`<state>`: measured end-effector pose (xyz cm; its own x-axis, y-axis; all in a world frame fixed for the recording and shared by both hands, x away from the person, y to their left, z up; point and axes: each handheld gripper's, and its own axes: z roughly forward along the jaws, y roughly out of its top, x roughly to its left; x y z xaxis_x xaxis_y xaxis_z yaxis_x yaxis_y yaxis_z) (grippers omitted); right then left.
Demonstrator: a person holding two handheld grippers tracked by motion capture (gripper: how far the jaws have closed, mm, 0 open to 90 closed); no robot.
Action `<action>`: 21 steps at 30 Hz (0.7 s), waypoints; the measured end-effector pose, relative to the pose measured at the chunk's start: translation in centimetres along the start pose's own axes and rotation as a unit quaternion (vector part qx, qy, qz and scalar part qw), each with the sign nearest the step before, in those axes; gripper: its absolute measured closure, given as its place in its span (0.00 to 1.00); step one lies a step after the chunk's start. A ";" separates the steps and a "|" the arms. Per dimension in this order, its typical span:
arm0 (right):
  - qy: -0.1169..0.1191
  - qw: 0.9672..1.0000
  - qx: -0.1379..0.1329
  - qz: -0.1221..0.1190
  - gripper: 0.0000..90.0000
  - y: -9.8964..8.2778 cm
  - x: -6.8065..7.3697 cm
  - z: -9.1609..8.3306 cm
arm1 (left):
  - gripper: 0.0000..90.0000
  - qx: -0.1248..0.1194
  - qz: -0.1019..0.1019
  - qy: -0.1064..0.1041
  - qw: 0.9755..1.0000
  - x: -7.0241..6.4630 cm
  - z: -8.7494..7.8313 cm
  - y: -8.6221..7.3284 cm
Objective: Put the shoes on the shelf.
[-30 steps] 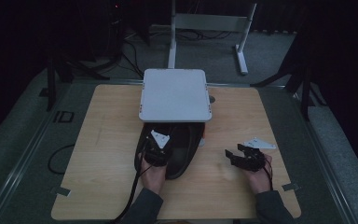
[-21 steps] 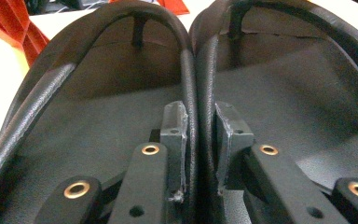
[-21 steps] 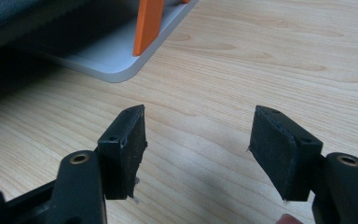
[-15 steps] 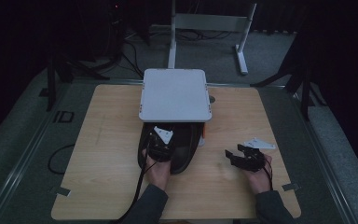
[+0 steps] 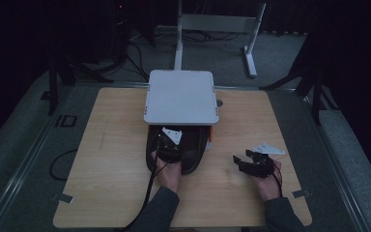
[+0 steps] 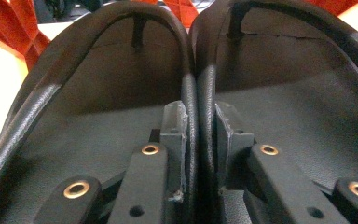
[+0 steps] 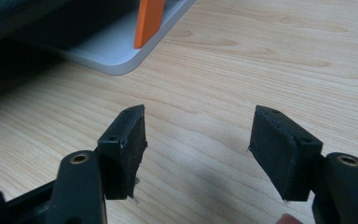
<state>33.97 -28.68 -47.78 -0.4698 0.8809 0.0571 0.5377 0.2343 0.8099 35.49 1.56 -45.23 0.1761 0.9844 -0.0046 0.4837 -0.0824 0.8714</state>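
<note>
A: What's the biggest thing near the left gripper [image 5: 168, 145]?

B: A grey platform [image 5: 181, 96] on orange legs [image 6: 7, 35], just ahead of it on the wooden table [image 5: 106, 145]. Half under its near edge lies a pair of black slippers [image 5: 191, 150], side by side.

A: And the hold?

B: The jaws are pinched on the two inner rims [image 6: 196, 107] where the slippers meet, one pad on each outer face. They look light, soft and leathery, so they may flex and sag; those doubled rims seem the firmest place to grip.

A: The right gripper [image 5: 245, 162]?

B: Off to the side, well apart from the slippers, jaws parted over bare wood, holding nothing.
</note>
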 end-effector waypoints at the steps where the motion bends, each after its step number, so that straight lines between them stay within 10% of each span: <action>1: 0.000 1.000 0.000 0.000 0.40 0.0 0.0 0.0 | 0.84 -0.001 0.000 0.002 1.000 -0.1 0.1 0.1; 21: 0.000 1.000 0.002 0.002 0.40 0.0 0.0 0.1 | 0.84 -0.010 -0.014 0.028 0.999 -0.7 1.9 1.7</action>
<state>34.03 -28.67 -47.88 -0.4679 0.8816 0.0613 0.5424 0.2317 0.8075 37.76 0.41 -44.70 0.1142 0.9935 -0.0012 0.4706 -0.0530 0.8808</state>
